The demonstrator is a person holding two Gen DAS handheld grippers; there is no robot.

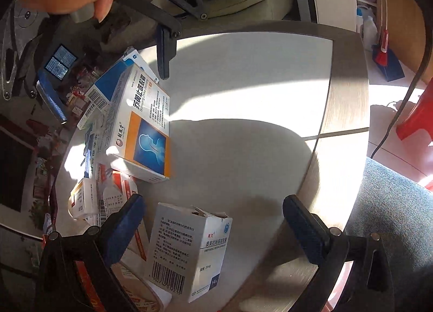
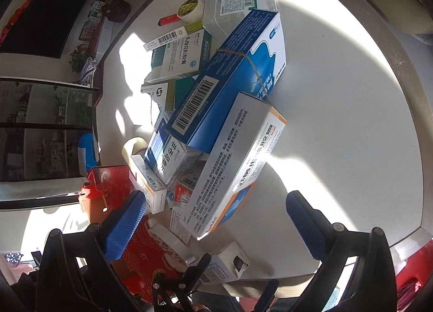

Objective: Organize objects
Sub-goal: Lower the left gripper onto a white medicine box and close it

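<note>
Ideally, the left tool (image 1: 211, 226), spread wide and empty, closes squarely across the upright white box (image 1: 189, 252), without toppling it on the tabletop (image 1: 243, 90).

Both grippers are black angular frames with round silver screws at the joints. The left gripper (image 1: 211, 225) and right gripper (image 2: 216, 220) carry blue finger pads (image 2: 123, 226) with a dotted texture.
</note>
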